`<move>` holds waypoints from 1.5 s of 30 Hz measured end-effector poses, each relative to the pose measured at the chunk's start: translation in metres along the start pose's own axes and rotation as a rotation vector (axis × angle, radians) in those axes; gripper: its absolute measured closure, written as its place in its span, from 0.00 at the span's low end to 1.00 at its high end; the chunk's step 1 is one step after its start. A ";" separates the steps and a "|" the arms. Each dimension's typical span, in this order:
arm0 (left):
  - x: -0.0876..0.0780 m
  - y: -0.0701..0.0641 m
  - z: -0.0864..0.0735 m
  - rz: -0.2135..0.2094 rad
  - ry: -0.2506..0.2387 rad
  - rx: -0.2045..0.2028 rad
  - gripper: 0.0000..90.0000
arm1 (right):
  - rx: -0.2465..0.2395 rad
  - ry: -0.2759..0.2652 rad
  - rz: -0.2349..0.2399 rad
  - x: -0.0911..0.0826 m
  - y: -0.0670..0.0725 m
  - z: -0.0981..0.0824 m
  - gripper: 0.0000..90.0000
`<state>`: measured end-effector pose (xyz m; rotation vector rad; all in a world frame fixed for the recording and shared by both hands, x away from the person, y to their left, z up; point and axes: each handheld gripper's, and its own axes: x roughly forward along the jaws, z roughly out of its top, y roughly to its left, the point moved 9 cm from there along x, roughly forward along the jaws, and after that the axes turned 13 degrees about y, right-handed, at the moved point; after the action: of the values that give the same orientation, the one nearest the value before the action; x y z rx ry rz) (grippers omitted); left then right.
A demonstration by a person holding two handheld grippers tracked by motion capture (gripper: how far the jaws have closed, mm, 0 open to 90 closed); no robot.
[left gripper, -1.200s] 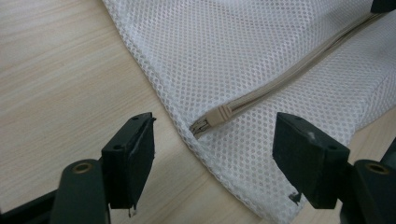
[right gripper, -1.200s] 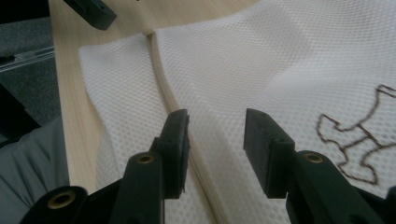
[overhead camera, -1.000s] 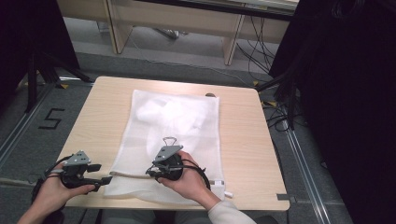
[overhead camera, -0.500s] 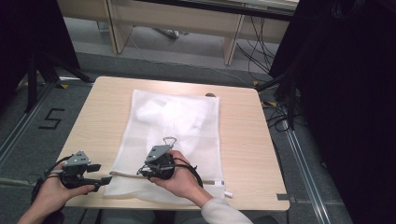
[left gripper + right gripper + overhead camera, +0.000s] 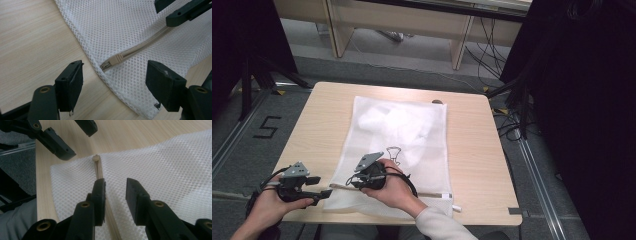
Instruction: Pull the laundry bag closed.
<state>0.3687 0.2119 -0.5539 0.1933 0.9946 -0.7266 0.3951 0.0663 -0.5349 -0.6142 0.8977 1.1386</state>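
Note:
A white mesh laundry bag (image 5: 412, 125) lies flat on the wooden table (image 5: 472, 150), with pale cloth inside. A beige zipper (image 5: 432, 194) runs along its near edge. My left gripper (image 5: 323, 192) sits at the bag's near left corner. In the left gripper view it (image 5: 116, 75) is open wide, with the zipper's end (image 5: 112, 61) lying between its jaws, untouched. My right gripper (image 5: 351, 182) hovers just to its right over the zipper. In the right gripper view it (image 5: 115, 185) is narrowly open, its left jaw on the zipper tape (image 5: 99, 168) and mesh under the gap.
The table's near edge (image 5: 412, 220) runs just below both hands. The floor beside the table bears a "5" mark (image 5: 266, 127). Desk legs (image 5: 459, 47) and cables stand beyond the far edge. A dark curtain (image 5: 582, 100) hangs on the right.
My right gripper has slid left along the zipper, closer to the left gripper. The left gripper has stayed in place.

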 end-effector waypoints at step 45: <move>0.005 -0.002 -0.007 -0.020 0.061 0.010 0.31 | -0.058 0.151 0.062 0.061 0.019 0.045 0.84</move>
<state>0.3646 0.2114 -0.5617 0.2153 1.0524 -0.7471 0.3990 0.1393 -0.5630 -0.7308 1.0214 1.1891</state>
